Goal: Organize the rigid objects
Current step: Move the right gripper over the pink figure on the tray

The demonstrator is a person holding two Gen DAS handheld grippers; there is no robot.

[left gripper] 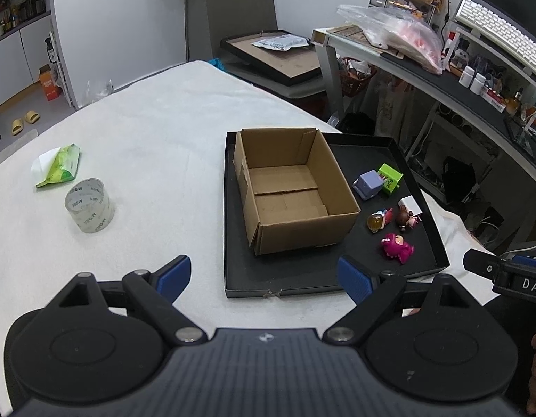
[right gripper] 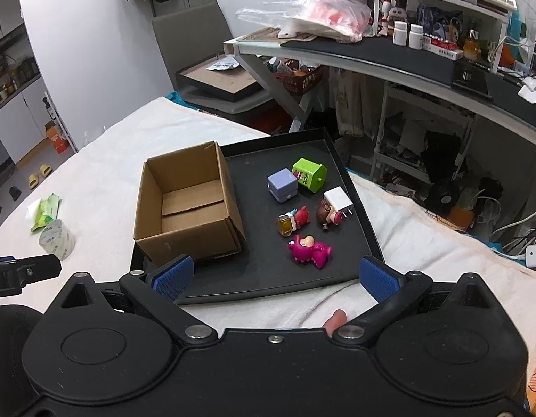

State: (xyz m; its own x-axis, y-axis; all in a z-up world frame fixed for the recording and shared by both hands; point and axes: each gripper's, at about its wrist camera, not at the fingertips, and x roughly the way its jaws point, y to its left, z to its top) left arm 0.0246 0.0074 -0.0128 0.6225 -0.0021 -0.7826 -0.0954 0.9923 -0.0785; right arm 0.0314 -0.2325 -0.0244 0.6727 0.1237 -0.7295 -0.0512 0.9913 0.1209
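Holding my left tongs (left gripper: 264, 279) and right tongs (right gripper: 275, 276) spread wide and empty, cardboard box (left gripper: 289, 187) ahead on black tray (left gripper: 302, 278), small toys (right gripper: 308, 248) beyond right tongs, beside box

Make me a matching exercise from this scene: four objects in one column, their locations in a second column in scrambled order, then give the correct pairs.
Objects:
1. cardboard box
2. tape roll
3. pink bear figure
4. green cube

Locations:
A. nearest toy to the grippers, on the black tray
B. on the white cloth, beside the green tissue pack
C. on the tray's left part, open and empty
D. toward the tray's far end, beside the purple cube

Pairs: 1-C, 2-B, 3-A, 4-D
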